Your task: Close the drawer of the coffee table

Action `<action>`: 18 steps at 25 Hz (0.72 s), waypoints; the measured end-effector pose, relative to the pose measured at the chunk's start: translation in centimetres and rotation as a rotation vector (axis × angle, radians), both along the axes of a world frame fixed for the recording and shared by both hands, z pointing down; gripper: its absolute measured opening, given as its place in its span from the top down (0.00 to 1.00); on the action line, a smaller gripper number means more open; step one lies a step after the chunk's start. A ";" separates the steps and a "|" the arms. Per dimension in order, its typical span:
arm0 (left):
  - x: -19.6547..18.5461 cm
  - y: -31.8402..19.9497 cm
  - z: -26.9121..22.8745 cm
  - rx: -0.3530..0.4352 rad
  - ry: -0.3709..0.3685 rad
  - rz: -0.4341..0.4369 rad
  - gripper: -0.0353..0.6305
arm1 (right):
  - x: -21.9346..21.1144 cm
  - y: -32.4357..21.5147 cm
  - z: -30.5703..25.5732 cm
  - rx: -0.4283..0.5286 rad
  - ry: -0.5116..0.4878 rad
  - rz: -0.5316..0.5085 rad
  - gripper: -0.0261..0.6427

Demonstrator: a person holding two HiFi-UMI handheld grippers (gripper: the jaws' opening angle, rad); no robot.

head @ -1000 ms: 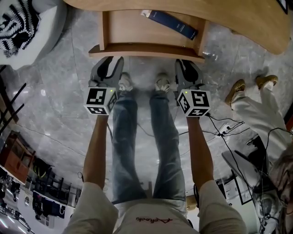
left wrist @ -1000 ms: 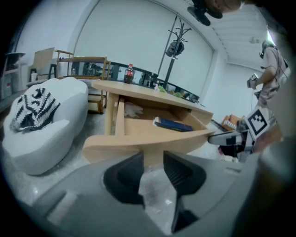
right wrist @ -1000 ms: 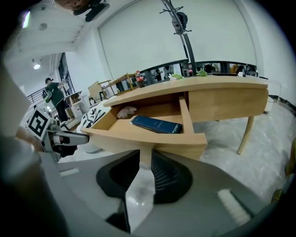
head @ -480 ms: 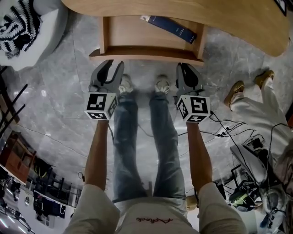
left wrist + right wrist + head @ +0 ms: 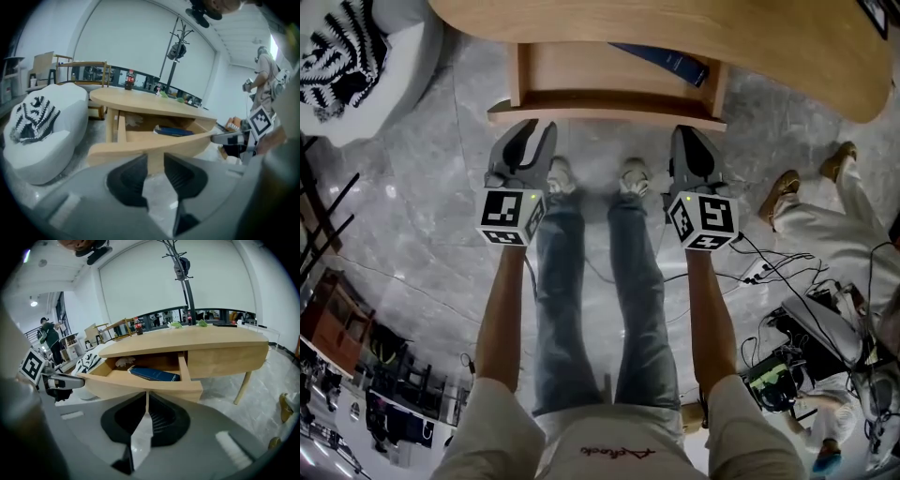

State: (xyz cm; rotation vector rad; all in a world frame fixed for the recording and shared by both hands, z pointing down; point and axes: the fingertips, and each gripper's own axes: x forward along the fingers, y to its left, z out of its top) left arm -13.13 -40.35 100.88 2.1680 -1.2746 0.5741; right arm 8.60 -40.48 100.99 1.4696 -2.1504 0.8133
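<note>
Drawer [image 5: 605, 105] of the coffee table [image 5: 787, 56] stands pulled out in front of me, with a blue book [image 5: 670, 61] lying inside toward its right side. My left gripper [image 5: 530, 133] is near the drawer front, its jaws apart and empty, though they have just been closing a little. My right gripper [image 5: 691, 136] is near the front too, its jaws just drawn together on nothing.

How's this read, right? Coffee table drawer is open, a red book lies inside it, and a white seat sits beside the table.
One thing is wrong: the book is dark blue, not red, as the right gripper view shows. The rest holds: the drawer of the table is open with the book inside, and the white seat sits beside the table.
</note>
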 end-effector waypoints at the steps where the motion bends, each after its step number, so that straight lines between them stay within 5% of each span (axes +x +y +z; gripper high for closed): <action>1: 0.0 -0.5 0.0 0.003 0.000 -0.005 0.78 | 0.1 -0.5 0.0 0.006 0.005 -0.004 0.93; 18: -0.9 -10.8 0.2 0.080 -0.026 -0.047 0.86 | -0.1 -10.4 0.2 0.110 0.056 -0.029 0.95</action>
